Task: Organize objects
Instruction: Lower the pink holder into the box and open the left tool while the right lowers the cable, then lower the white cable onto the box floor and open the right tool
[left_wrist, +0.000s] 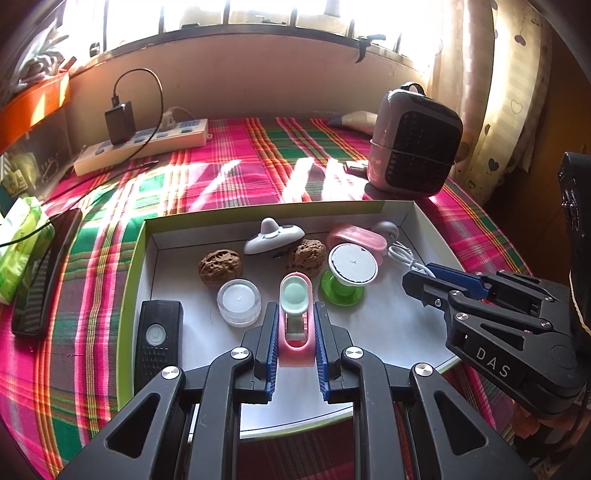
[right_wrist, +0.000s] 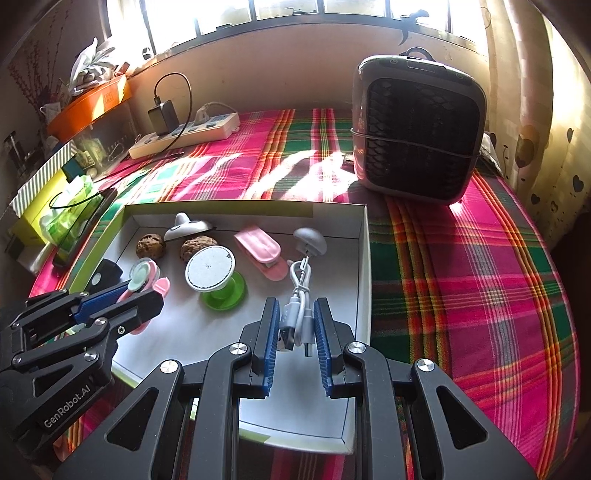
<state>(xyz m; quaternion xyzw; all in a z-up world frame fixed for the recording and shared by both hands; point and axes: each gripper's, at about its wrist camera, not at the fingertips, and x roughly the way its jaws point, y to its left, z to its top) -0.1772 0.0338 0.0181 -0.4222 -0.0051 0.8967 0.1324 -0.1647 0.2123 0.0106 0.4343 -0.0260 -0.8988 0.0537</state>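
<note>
A shallow white box (left_wrist: 413, 218) (right_wrist: 364, 258) with a green rim lies on the plaid cloth. My left gripper (left_wrist: 295, 314) (right_wrist: 138, 291) is shut on a pink holder with a mint-green round top (left_wrist: 295, 295) (right_wrist: 142, 275), held over the box floor. My right gripper (right_wrist: 295, 310) (left_wrist: 419, 277) is shut on a bundled white USB cable (right_wrist: 301, 295) (left_wrist: 404, 256), whose round grey end (right_wrist: 310, 240) rests near the box's far right corner. Inside the box lie two walnuts (left_wrist: 220, 266) (left_wrist: 307, 256), a white candle cup (left_wrist: 239, 301), a green-footed white disc stand (left_wrist: 351, 269), a pink clip (right_wrist: 260, 247) and a grey-white gadget (left_wrist: 273, 236).
A black remote (left_wrist: 159, 339) leans at the box's left edge. A small heater (right_wrist: 417, 136) stands at the back right. A power strip with a charger (left_wrist: 144, 144) lies at the back left. A green tissue pack (left_wrist: 22, 247) and a dark phone-like slab (left_wrist: 44, 277) are left of the box.
</note>
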